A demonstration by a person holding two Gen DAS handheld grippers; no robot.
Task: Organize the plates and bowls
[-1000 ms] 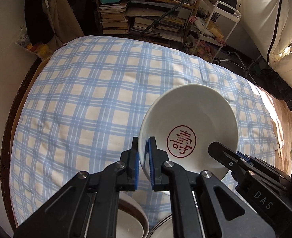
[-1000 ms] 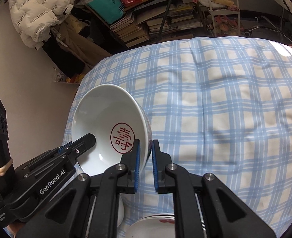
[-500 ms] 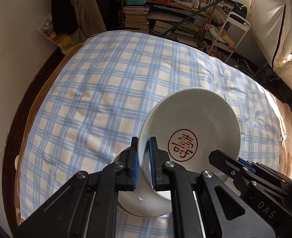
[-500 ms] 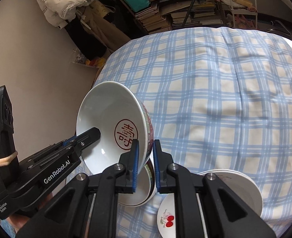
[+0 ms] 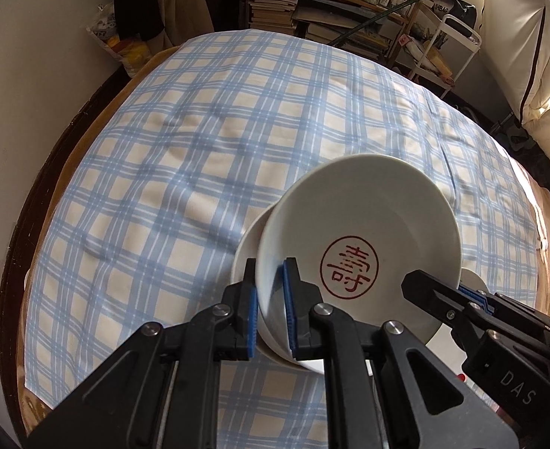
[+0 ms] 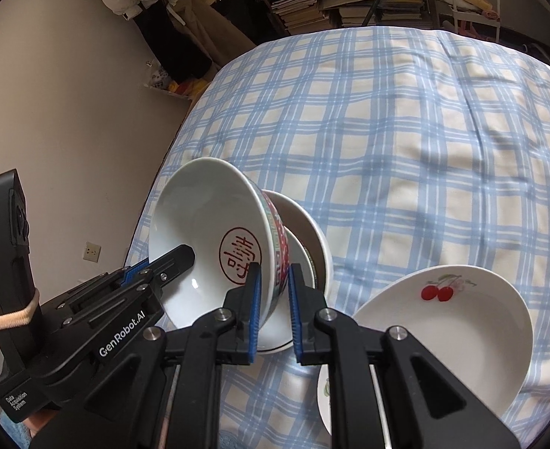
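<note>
A white bowl with a red seal mark is held tilted by both grippers. My left gripper is shut on its left rim. My right gripper is shut on its right rim, over the bowl's patterned outer wall. The right gripper's fingers show in the left wrist view, and the left gripper's fingers show in the right wrist view. The bowl hangs just over a second bowl standing on the blue checked cloth. A white plate with cherries lies to the right.
Another plate lies partly under the cherry plate at the cloth's near edge. Bookshelves and a white cart stand beyond the far side. A wall runs along the left. The wooden edge shows left of the cloth.
Both grippers have carried the seal bowl down and nearer over the second bowl. The second bowl and the cherry plate have come into fuller view. Both grips are unchanged.
</note>
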